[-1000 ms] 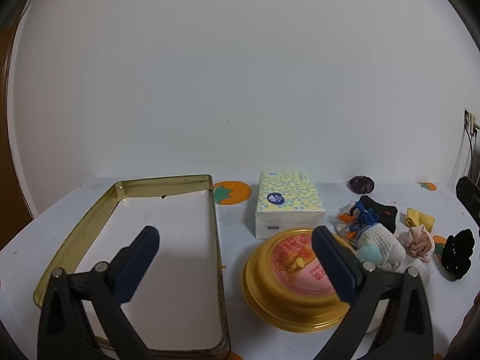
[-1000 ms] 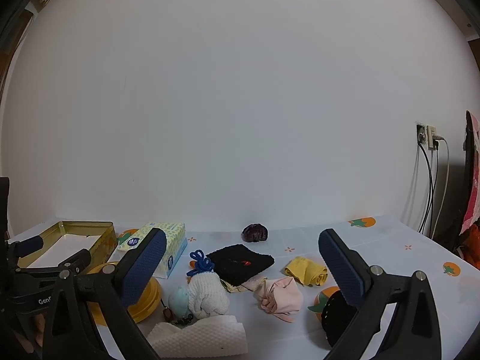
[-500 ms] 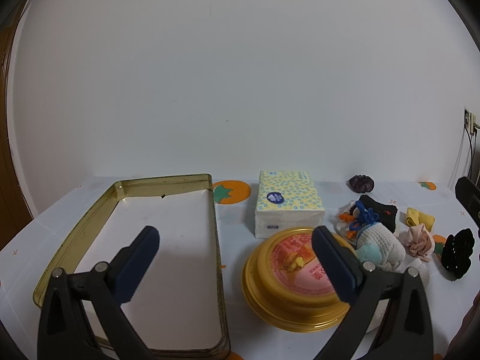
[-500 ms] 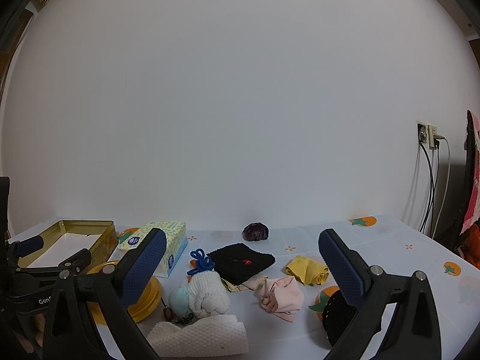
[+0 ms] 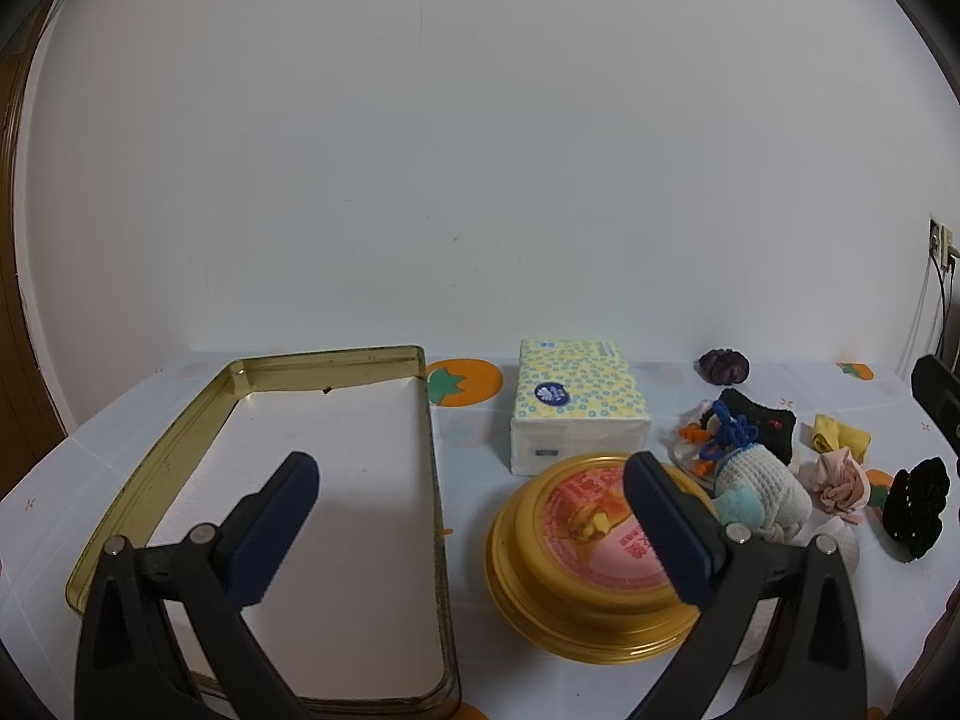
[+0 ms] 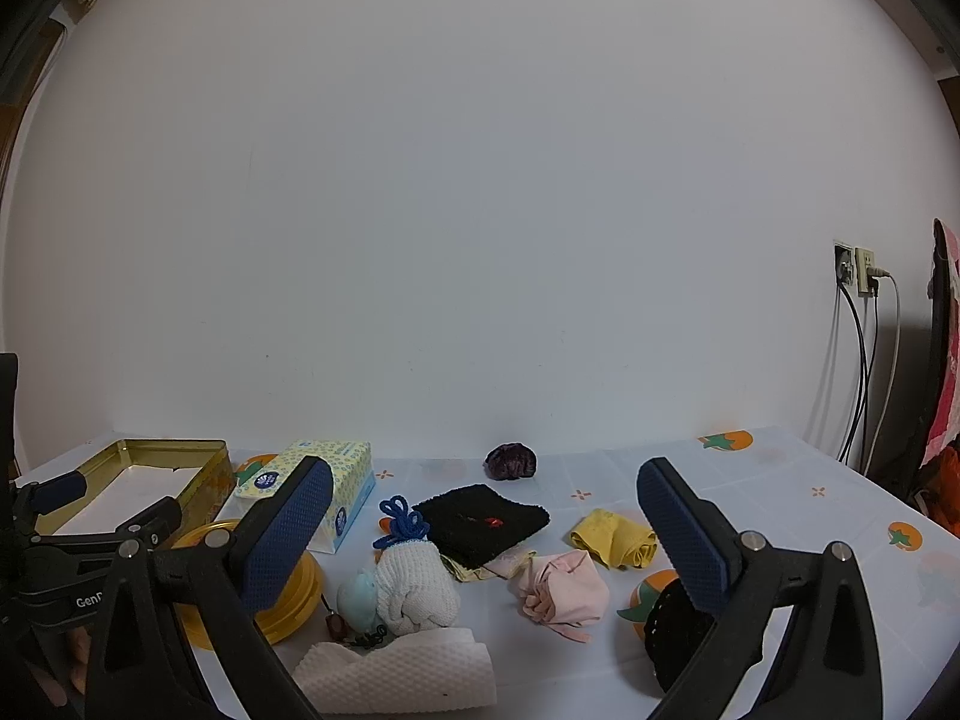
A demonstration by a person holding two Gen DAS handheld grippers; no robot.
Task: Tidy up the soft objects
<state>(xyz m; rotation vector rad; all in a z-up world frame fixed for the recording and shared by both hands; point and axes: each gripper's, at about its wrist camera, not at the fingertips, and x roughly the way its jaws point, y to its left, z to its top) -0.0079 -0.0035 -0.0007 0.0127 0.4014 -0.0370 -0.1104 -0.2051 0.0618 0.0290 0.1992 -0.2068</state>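
Soft things lie in a loose group on the table: a white knit pouch [image 6: 417, 591] with a blue cord, a black cloth [image 6: 483, 521], a pink cloth [image 6: 564, 591], a yellow cloth [image 6: 612, 537], a black scrunchie [image 6: 675, 624], a purple scrunchie [image 6: 510, 461] and a paper towel [image 6: 408, 669]. An open gold tin [image 5: 180, 462] lined with white paper sits at the left. My left gripper [image 5: 468, 474] is open and empty, above the tin and a round gold tin [image 5: 576, 546]. My right gripper [image 6: 483, 501] is open and empty over the cloths.
A yellow-patterned tissue pack [image 5: 573, 402] stands behind the round tin. The tablecloth [image 6: 780, 480] is white with orange fruit prints. A wall socket with cables [image 6: 855, 267] is at the far right. The white wall runs along the table's back edge.
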